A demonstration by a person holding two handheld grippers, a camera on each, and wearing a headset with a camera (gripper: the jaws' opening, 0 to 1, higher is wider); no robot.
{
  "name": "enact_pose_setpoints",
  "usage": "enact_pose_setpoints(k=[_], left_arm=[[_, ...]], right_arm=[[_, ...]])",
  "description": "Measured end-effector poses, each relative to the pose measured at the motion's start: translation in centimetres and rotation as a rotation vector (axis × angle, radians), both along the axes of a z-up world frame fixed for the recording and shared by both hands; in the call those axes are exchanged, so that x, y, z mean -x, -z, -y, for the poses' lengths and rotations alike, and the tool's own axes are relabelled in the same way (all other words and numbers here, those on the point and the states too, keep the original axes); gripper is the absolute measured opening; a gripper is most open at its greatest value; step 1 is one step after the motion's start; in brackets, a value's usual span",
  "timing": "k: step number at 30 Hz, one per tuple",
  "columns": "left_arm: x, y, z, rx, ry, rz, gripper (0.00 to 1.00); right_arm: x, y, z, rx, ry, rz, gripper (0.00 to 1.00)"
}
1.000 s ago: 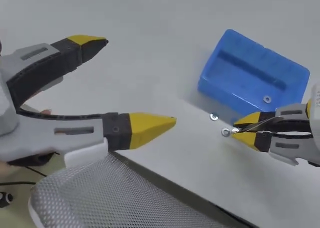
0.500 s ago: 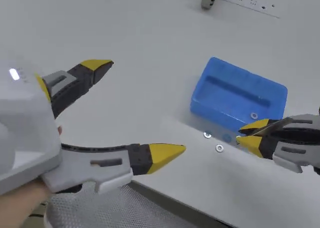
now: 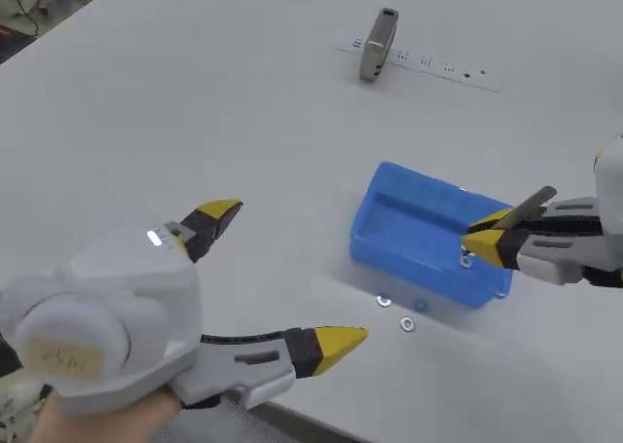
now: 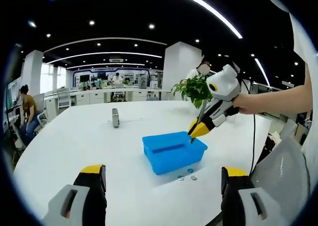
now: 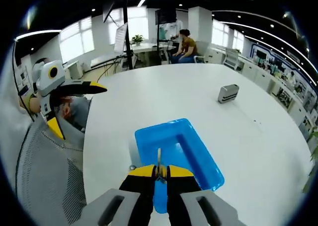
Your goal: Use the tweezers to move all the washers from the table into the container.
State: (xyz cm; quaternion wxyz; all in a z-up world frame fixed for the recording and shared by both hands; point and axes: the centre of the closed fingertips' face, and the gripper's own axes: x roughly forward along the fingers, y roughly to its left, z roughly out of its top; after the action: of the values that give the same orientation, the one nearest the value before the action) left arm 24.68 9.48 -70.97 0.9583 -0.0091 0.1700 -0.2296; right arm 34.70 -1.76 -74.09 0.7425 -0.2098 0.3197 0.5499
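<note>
- Gaping wide at the near left, the left gripper (image 3: 282,274) grips nothing. Its two yellow-tipped jaws are spread far apart above the white table (image 3: 195,112).
- Far beyond its jaws, a small grey boxy device (image 3: 378,44) stands upright, touching the end of a flat white power strip (image 3: 433,65).
- Two small round metal washers (image 3: 384,301) lie on the table ahead of the left gripper and a little to its right, close together and just beside the container's near wall. In the left gripper view they (image 4: 180,178) lie between its two jaws, just ahead.
- Behind the washers sits the blue rectangular plastic container (image 3: 419,231), open side up.
- At the far right, the right gripper (image 3: 474,240) has its jaws pinched together on slim metal tweezers (image 3: 533,205), with the tweezers' front end over the container's near right corner. In the right gripper view the tweezers (image 5: 159,161) stick out between the closed jaws, above the container's (image 5: 191,141) blue floor.
- A small ring (image 3: 465,260) shows right at the tweezers' end; I cannot tell whether it is held or lying in the container.
</note>
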Motion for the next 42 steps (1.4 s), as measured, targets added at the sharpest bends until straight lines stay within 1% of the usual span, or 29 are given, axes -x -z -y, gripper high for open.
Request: enact_pose_setpoints(k=[1,2,4,5,6,7,8,9,10,11,13,14,15,16,18,19,21,23,24,26,28,31,33,36,38,40,42], left_arm=[[0.0,0.0,-0.1,0.002,-0.003,-0.002,0.99],[-0.1,-0.1,-0.2,-0.004,-0.008,0.009,0.99],[-0.3,-0.3,-0.4,-0.022,-0.011,0.042,0.99],[-0.3,-0.3,-0.4,-0.036,-0.005,0.051,0.99],[-0.1,0.3,-0.4,-0.058,-0.006,0.024,0.99],[0.0,0.6,-0.2,-0.071,0.004,0.01,0.99],[0.1,0.8,0.0,-0.083,0.018,0.005,0.99],[0.1,0.9,0.2,-0.095,0.028,0.005,0.99],[0.1,0.8,0.4,-0.116,0.042,0.02,0.99],[0.1,0.7,0.5,-0.125,0.048,0.032,0.99],[0.1,0.4,0.5,-0.123,0.048,0.051,0.99],[0.0,0.2,0.3,-0.11,0.035,0.06,0.99],[-0.1,0.1,0.1,-0.092,0.022,0.062,0.99],[-0.2,0.0,-0.2,-0.061,0.003,0.057,0.99],[-0.2,0.1,-0.6,-0.03,-0.022,0.041,0.99],[-0.3,0.1,-0.9,-0.03,-0.028,0.038,0.99],[-0.3,0.1,-1.0,-0.033,-0.033,0.042,0.98],[-0.3,0.2,-0.9,-0.047,-0.026,0.036,0.97],[-0.2,0.4,-0.7,-0.06,-0.019,0.029,0.97],[-0.2,0.5,-0.6,-0.069,-0.01,0.022,0.97],[-0.2,0.6,-0.6,-0.078,-0.008,0.023,0.97],[-0.2,0.6,-0.8,-0.071,-0.018,0.021,0.97],[-0.2,0.6,-0.9,-0.07,-0.022,0.019,0.97],[-0.1,0.9,-0.9,-0.075,-0.018,0.006,0.96],[-0.1,1.1,-0.8,-0.063,-0.015,-0.009,0.96],[-0.1,1.2,-0.8,-0.06,-0.015,-0.014,0.96],[-0.1,1.2,-0.9,-0.057,-0.016,-0.014,0.96]], right_arm=[[-0.4,0.4,-0.1,0.004,0.013,-0.01,0.04],[-0.6,0.7,-0.1,0.004,0.025,-0.021,0.04],[-1.1,1.6,-0.2,0.004,0.041,-0.045,0.04],[-1.3,2.1,-0.3,0.003,0.046,-0.057,0.04],[-1.4,2.5,-0.3,0.005,0.051,-0.074,0.04],[-1.6,3.0,-0.4,0.003,0.057,-0.083,0.04],[-1.7,3.3,-0.5,0.005,0.058,-0.089,0.04],[-1.7,3.8,-0.6,0.001,0.068,-0.112,0.04],[-1.8,4.0,-0.7,0.001,0.07,-0.118,0.04],[-1.8,4.3,-0.7,0.007,0.077,-0.125,0.04],[-1.9,4.9,-0.8,0.03,0.079,-0.12,0.04],[-1.9,5.1,-0.8,0.044,0.078,-0.119,0.04],[-1.9,5.3,-0.9,0.047,0.076,-0.119,0.04],[-1.9,5.5,-1.0,0.052,0.076,-0.121,0.04],[-1.9,5.6,-1.0,0.058,0.08,-0.121,0.05],[-2.1,5.7,-0.9,0.063,0.087,-0.116,0.05],[-2.2,5.8,-0.8,0.067,0.101,-0.113,0.05],[-2.2,5.9,-0.7,0.071,0.103,-0.114,0.05],[-2.2,6.0,-0.7,0.073,0.097,-0.107,0.05],[-2.1,6.0,-0.6,0.076,0.092,-0.102,0.05],[-2.0,6.0,-0.6,0.072,0.082,-0.097,0.05],[-2.1,5.8,-0.4,0.069,0.09,-0.095,0.05],[-2.2,5.4,-0.3,0.058,0.1,-0.097,0.05],[-2.2,4.6,-0.1,0.039,0.107,-0.089,0.04],[-2.0,3.9,0.0,0.027,0.108,-0.084,0.03],[-1.8,3.4,0.1,0.016,0.111,-0.077,0.03],[-1.4,2.3,0.2,-0.009,0.115,-0.065,0.03]])
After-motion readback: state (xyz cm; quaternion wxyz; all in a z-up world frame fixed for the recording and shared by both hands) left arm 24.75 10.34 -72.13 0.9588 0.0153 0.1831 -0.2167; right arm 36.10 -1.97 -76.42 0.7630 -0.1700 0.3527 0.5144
